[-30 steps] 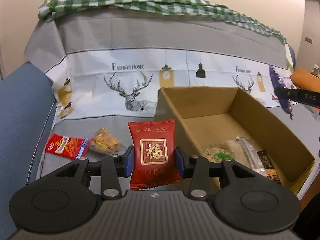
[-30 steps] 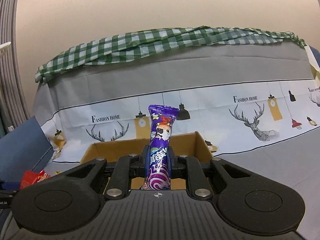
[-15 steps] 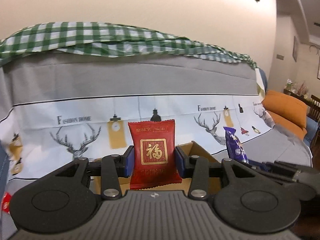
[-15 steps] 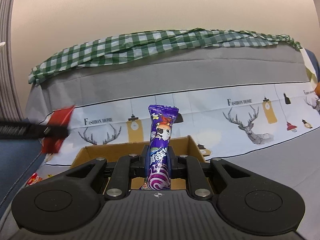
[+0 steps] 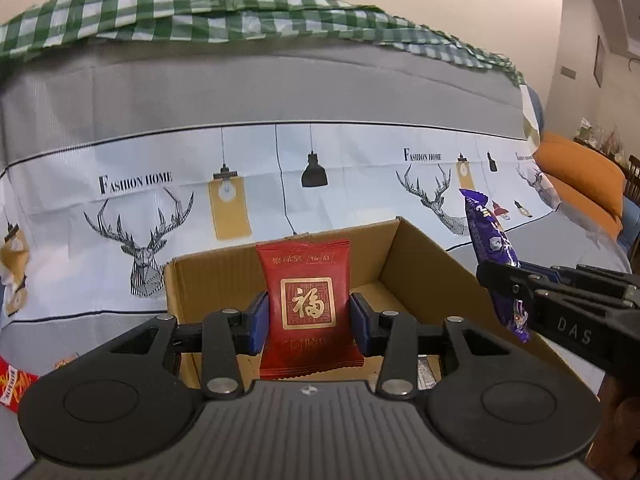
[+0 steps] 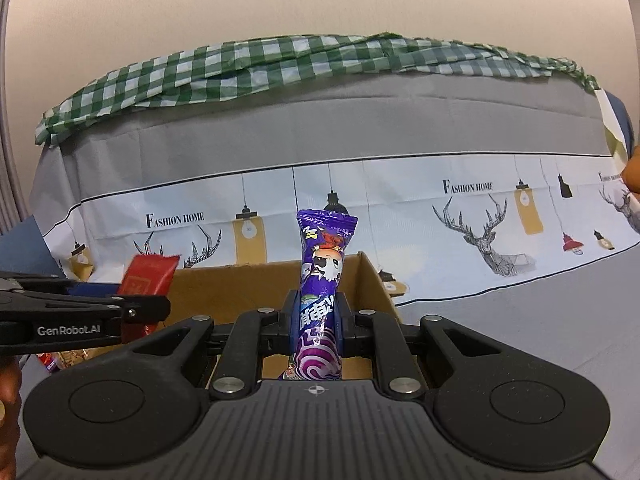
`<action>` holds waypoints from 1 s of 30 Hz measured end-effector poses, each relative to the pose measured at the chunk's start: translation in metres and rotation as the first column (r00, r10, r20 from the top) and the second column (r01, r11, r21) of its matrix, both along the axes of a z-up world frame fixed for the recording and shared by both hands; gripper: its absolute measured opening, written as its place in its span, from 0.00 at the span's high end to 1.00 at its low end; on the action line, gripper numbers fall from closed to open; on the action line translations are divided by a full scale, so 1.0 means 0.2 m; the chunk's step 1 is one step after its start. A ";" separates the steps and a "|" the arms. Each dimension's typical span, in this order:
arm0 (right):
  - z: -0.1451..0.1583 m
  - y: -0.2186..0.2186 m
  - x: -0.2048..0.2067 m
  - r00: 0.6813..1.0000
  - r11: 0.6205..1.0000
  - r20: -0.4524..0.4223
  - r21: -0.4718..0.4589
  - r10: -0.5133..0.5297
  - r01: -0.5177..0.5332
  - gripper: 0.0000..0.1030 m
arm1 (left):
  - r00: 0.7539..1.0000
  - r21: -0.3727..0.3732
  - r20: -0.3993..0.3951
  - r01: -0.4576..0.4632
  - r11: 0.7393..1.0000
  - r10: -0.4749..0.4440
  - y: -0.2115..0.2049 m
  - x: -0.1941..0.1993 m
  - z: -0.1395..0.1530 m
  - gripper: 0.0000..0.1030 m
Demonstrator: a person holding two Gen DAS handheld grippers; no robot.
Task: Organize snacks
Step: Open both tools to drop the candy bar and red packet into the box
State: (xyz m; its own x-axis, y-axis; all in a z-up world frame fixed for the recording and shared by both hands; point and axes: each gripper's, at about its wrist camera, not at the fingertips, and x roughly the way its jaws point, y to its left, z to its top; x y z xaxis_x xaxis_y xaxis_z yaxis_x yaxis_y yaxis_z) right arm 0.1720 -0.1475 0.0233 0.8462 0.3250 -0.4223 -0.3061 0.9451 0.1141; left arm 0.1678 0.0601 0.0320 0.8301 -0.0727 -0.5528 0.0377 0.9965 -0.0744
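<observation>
My left gripper [image 5: 308, 314] is shut on a red snack packet [image 5: 308, 304] with a gold square emblem, held upright over the near part of an open cardboard box [image 5: 424, 256]. My right gripper [image 6: 316, 316] is shut on a tall purple candy wrapper [image 6: 322, 276], also upright above the same box [image 6: 248, 284]. The right gripper [image 5: 500, 276] with its purple wrapper [image 5: 486, 236] shows at the right of the left wrist view. In the right wrist view the left gripper [image 6: 148, 308] and the red packet [image 6: 150, 278] come in from the left.
The box stands on a sofa under a grey and white deer-print cover [image 5: 280, 160], with a green checked cloth [image 5: 240, 12] along the backrest. Loose red snack packets [image 5: 12, 380] lie left of the box. An orange cushion [image 5: 580, 176] sits at far right.
My left gripper has carried the red packet rightward over the box, close beside the right gripper. The loose snacks have slid to the left edge of its view. The right gripper has barely moved.
</observation>
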 end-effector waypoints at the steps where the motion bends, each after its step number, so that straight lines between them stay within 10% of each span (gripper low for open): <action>1: 0.00 0.01 0.00 1.000 1.000 0.001 -0.004 0.002 -0.002 0.83 | 1.000 0.000 -0.002 0.000 1.000 0.000 0.00 0.00 0.00 0.55; 20: -0.02 0.10 0.00 0.999 0.999 -0.021 -0.028 0.032 -0.032 0.82 | 1.000 -0.051 -0.012 -0.017 0.999 0.016 0.05 -0.01 0.02 0.47; 24: -0.03 0.12 0.02 0.999 0.999 -0.047 -0.047 0.011 -0.013 0.55 | 1.000 -0.060 0.008 -0.019 0.998 0.020 0.07 -0.02 0.05 0.40; 30: -0.03 0.15 0.00 1.000 0.999 -0.022 -0.046 -0.004 0.003 0.46 | 0.997 -0.057 0.059 -0.047 0.997 0.051 0.12 -0.05 0.11 0.40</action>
